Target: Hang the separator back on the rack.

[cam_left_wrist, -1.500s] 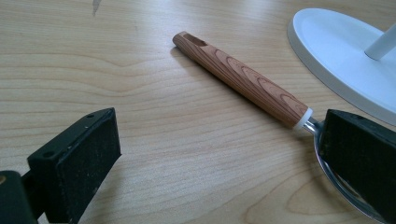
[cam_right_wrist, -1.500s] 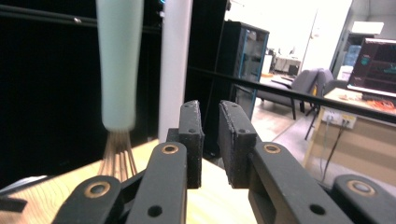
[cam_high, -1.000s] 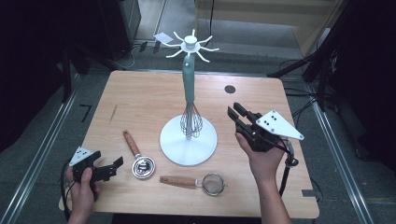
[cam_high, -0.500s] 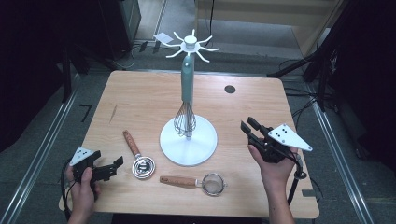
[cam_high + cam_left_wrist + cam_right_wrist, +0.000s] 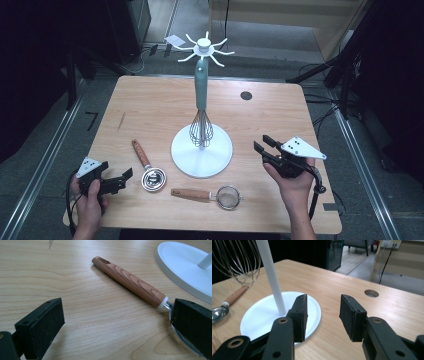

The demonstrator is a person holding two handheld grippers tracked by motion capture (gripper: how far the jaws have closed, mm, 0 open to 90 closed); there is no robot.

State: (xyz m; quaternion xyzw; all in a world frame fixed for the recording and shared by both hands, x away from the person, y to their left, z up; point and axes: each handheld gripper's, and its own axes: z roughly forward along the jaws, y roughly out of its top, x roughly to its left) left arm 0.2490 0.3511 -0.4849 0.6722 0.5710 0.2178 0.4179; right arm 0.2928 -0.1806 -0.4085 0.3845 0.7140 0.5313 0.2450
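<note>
A white stand (image 5: 201,150) with a round base and hooked top holds a teal-handled whisk (image 5: 201,131). A wooden-handled metal spoon (image 5: 147,165) and a small wooden-handled strainer (image 5: 212,196) lie on the table in front of it. My left gripper (image 5: 124,179) rests open near the front left corner. In the left gripper view the spoon's handle (image 5: 130,281) lies beyond the wide-apart jaws of my left gripper (image 5: 120,315). My right gripper (image 5: 262,143) hovers right of the base; its jaws have just been opening, with nothing between them. My right gripper (image 5: 323,307) points at the stand's base (image 5: 262,317).
The wooden table (image 5: 150,105) has a round cable hole (image 5: 245,95) at the back right and a small scratch (image 5: 120,121) on the left. Cables and dark frame legs surround it on the floor.
My right hand has come down and moved right and nearer to the front edge, away from the whisk. Its jaws stand wider apart. The left hand has not moved.
</note>
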